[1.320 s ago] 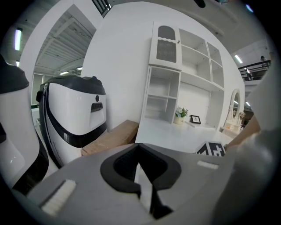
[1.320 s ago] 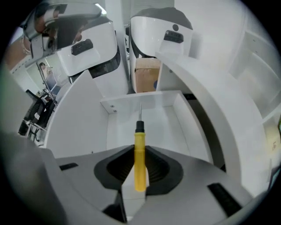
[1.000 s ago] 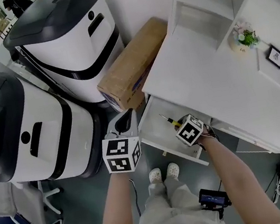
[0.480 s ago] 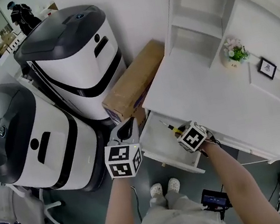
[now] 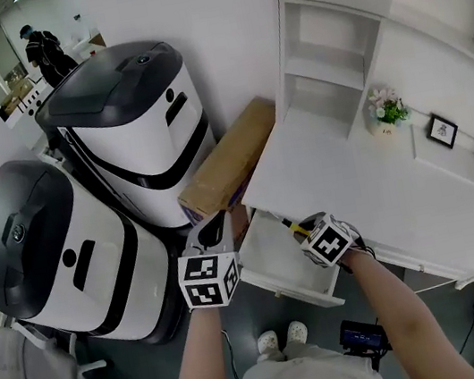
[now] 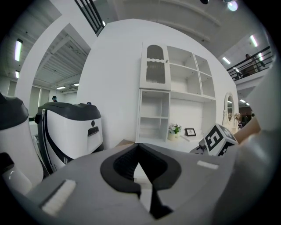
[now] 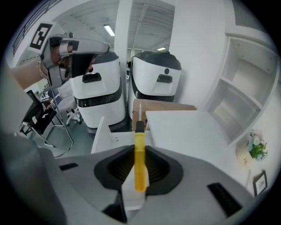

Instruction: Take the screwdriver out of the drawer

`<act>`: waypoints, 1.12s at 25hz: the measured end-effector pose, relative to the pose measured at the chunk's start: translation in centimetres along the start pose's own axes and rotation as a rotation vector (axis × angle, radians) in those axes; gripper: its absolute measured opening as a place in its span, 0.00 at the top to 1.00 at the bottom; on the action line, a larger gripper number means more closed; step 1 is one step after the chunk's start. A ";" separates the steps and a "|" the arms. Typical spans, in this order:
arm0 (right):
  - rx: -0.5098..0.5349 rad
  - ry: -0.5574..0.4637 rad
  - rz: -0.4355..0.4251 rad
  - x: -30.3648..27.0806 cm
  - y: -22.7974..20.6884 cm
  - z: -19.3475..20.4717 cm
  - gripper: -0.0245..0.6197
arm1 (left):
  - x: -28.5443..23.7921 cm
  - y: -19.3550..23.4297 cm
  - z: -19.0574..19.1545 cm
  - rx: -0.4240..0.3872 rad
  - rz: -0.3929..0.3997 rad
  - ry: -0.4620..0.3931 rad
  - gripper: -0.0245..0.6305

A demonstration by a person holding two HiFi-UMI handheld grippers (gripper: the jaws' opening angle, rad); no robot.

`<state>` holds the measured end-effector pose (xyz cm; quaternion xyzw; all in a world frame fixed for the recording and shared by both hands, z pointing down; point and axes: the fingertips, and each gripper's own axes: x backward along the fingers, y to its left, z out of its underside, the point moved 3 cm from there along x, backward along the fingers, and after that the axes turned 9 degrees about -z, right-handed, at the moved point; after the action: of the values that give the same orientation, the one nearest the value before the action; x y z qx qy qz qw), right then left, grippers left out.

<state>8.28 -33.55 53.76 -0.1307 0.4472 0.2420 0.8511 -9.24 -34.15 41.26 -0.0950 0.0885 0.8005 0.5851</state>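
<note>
Right hand-held gripper (image 7: 140,148) clamped on screwdriver (image 7: 139,171) (shaft pointing ahead), above open drawer (image 5: 276,259)

White desk (image 5: 354,182) and shelf unit (image 5: 323,60), right; white wall (image 5: 224,14), top; grey floor (image 5: 141,364), bottom; cardboard box (image 5: 224,168), centre.

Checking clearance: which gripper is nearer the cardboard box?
Left. The left gripper is by the cardboard box's near end; the right gripper, holding the screwdriver, is farther off over the drawer.
</note>
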 end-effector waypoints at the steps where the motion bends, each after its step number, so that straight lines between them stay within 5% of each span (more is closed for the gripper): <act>1: 0.002 -0.014 0.008 0.4 -0.1 -0.4 0.83 | 0.0 0.0 -0.4 -0.004 0.001 -0.008 0.96; 28: 0.026 -0.396 0.232 13.6 -1.1 -7.1 0.83 | 1.6 -2.8 -11.6 -0.068 0.044 -0.265 0.96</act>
<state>10.48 -33.58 38.49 -0.0174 0.2866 0.3532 0.8904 -6.50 -34.74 29.56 -0.0064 -0.0147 0.8213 0.5703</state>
